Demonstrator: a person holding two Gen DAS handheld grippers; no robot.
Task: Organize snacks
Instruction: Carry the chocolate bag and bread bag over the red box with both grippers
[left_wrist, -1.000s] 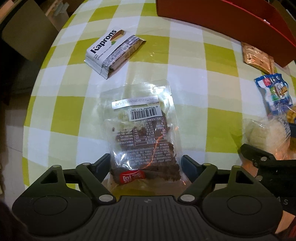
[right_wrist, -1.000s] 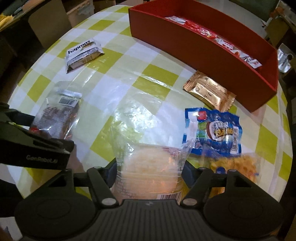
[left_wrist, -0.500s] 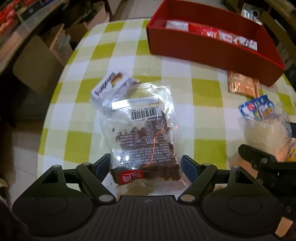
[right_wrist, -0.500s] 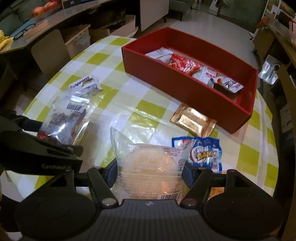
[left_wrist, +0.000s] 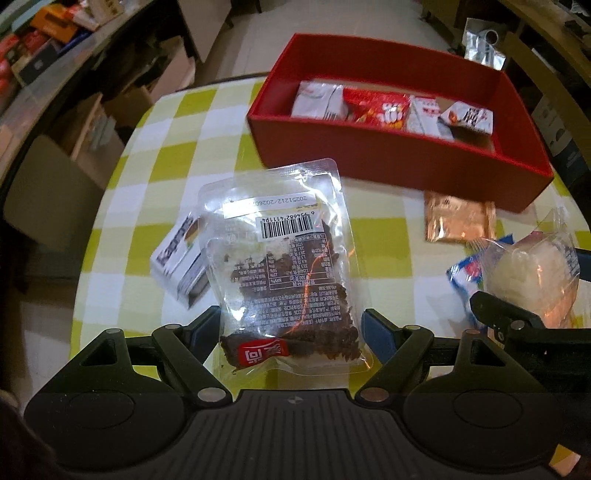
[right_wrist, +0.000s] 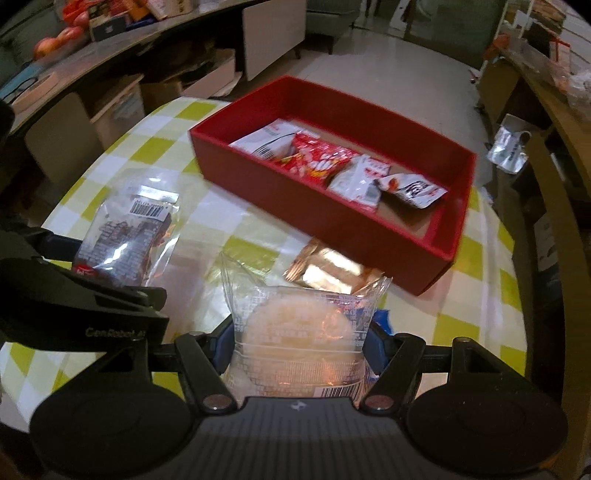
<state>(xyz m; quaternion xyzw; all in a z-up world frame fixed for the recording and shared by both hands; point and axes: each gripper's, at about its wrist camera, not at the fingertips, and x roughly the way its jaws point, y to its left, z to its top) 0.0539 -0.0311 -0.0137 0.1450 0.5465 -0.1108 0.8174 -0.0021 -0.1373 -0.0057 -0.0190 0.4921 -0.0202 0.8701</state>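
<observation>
Both pairs of fingers are clamped on snack packets held above the table. Left gripper (left_wrist: 291, 328) pinches the near end of a clear pouch of dark dried bits (left_wrist: 284, 266), its barcode label facing the camera, one blue pad against each side edge. Right gripper (right_wrist: 301, 341) squeezes a clear wrapper holding a pale round cake (right_wrist: 301, 332) the same way, the wrapper's far corners sticking up free.

Under the left pouch, on the yellow-and-white checked tablecloth (left_wrist: 388, 254), lies a white Kaprons wafer pack (left_wrist: 177, 262), partly hidden by the pouch. Toward the right of the table, a copper foil packet (left_wrist: 458, 219) lies flat just in front of the red box's near wall, and a blue-and-white wrapper (left_wrist: 463, 277) peeks out beside the cake packet.

On the far side of the table stands the red box (right_wrist: 373, 236), open at the top. Inside it, along the near wall, sit four packets in a row: a white one (right_wrist: 266, 142), a red one (right_wrist: 317, 162), a white one with red print (right_wrist: 360, 179) and a white one with dark lettering (right_wrist: 413, 190). The rest of the box floor is bare.

Beyond the table are cardboard boxes (left_wrist: 140, 99) on the floor and cluttered shelves (right_wrist: 92, 22).
</observation>
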